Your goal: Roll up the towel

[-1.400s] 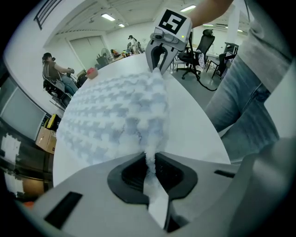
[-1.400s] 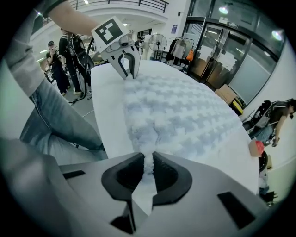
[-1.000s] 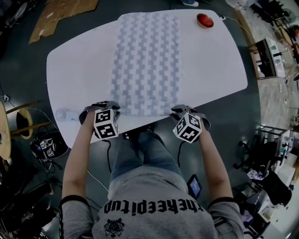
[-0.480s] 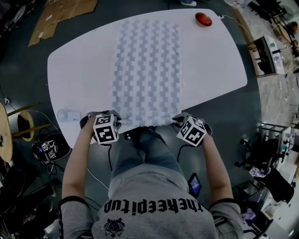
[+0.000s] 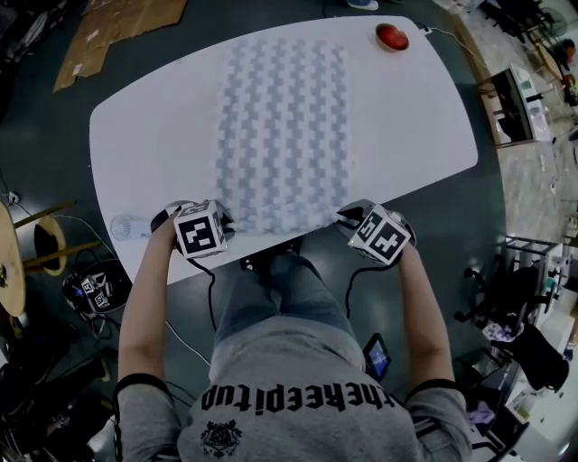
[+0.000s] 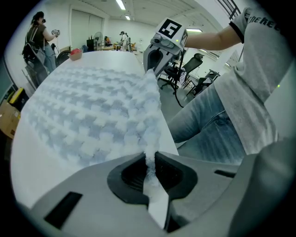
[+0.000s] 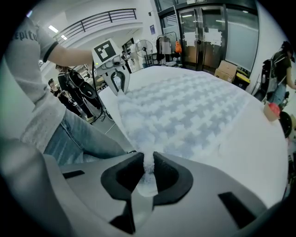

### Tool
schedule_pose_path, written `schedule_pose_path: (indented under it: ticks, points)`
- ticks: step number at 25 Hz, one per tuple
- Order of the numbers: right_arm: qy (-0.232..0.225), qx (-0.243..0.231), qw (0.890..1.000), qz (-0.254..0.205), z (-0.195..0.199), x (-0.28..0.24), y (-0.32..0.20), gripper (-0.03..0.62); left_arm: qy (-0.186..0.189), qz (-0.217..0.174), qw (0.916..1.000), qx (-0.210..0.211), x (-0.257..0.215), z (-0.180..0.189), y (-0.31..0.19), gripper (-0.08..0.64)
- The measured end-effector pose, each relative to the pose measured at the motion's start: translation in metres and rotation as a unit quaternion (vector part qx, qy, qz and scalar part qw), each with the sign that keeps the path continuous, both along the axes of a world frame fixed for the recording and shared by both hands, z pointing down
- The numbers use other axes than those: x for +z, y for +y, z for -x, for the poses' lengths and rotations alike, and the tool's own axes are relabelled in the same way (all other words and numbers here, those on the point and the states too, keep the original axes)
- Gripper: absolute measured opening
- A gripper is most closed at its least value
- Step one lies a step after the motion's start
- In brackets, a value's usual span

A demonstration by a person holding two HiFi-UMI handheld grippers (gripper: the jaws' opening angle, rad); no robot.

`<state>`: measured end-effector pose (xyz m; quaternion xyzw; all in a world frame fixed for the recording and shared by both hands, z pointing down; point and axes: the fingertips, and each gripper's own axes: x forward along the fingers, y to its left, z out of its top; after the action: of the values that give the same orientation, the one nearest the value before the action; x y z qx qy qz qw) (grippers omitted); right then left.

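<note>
the towel (image 5: pixel 283 126), with a grey and white checked pattern, lies spread flat along the middle of the white desk (image 5: pixel 153 126). its far end reaches the far edge of the desk and its near end is at the near edge, in front of the person.

the left tongs (image 6: pixel 151 164) are narrow and closed on the near left corner of the towel; the fluffy edge is pinched between the two pads. the right tongs (image 7: pixel 148 169) hold the near right corner in the same way. their jaws have just been opening a little, but the gap is narrow and the towel edge stands between the pads and touches both. both tongs point steeply down at the near edge of the desk. between them the near edge of the towel is lifted a little from the desk as a soft ridge, and the rest of the towel is flat.

a red round thing (image 5: pixel 393 36) with a cable sits at the far right corner of the desk, apart from the towel. a small white round device (image 5: pixel 126 226) is at the near left edge, just beside the left hand.

flat cardboard sheets (image 5: pixel 117 27) lie on the floor beyond the desk. a cardboard box (image 7: pixel 226 69) stands by the glass doors; what is in it i cannot tell.
</note>
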<state>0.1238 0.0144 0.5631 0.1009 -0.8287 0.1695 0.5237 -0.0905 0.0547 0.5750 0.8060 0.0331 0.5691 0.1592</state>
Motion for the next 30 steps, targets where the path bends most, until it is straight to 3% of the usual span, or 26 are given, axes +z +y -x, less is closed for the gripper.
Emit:
schedule_pose_path:
  ticks: [7, 16, 23, 30]
  points:
    - [-0.015, 0.018, 1.0, -0.012, 0.002, -0.013, -0.022, 0.058, 0.002, -0.019, 0.9998, -0.005, -0.008, 0.002, -0.026, 0.046]
    - [0.006, 0.033, 0.998, -0.057, 0.002, -0.01, -0.056, 0.064, -0.031, -0.101, 0.9943, -0.003, -0.008, 0.003, -0.071, 0.046]
    - [0.043, 0.017, 0.99, -0.137, 0.003, -0.007, -0.087, 0.066, -0.055, -0.179, 0.9822, 0.012, -0.001, 0.001, -0.097, 0.048]
    - [0.057, 0.023, 0.982, -0.179, 0.003, 0.002, -0.099, 0.091, -0.067, -0.267, 0.9607, 0.033, 0.002, 0.005, -0.122, 0.071]
